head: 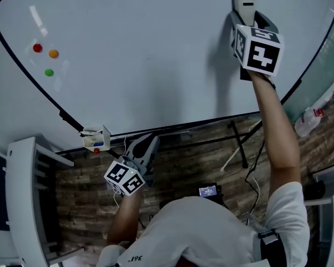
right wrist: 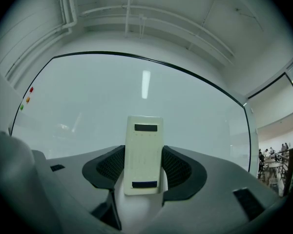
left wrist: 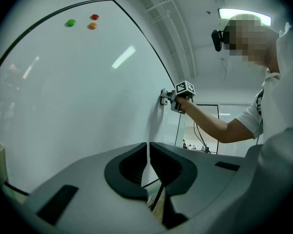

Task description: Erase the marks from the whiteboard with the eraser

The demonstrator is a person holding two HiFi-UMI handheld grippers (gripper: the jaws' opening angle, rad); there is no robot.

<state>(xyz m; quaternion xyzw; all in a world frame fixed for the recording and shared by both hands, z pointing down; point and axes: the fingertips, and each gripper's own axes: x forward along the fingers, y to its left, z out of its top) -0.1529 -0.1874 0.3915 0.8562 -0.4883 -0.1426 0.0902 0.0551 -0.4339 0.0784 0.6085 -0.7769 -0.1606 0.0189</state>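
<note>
The whiteboard (head: 145, 54) fills the upper head view and I see no pen marks on it. My right gripper (head: 246, 15) is raised to its upper right, shut on a cream eraser (head: 245, 5) that is pressed against the board. In the right gripper view the eraser (right wrist: 143, 155) stands upright between the jaws, the whiteboard (right wrist: 112, 111) behind it. My left gripper (head: 146, 147) hangs low by the board's bottom edge, shut and holding nothing. In the left gripper view its jaws (left wrist: 148, 161) touch, and the right gripper (left wrist: 172, 99) shows far off on the whiteboard (left wrist: 78, 96).
Red (head: 38, 48), orange (head: 54, 53) and green (head: 49, 72) magnets sit at the board's upper left. A small holder (head: 96, 138) with markers hangs at the board's bottom edge. A white chair (head: 25, 199) stands at the left. Stand legs and cables (head: 239, 149) lie on the wood floor.
</note>
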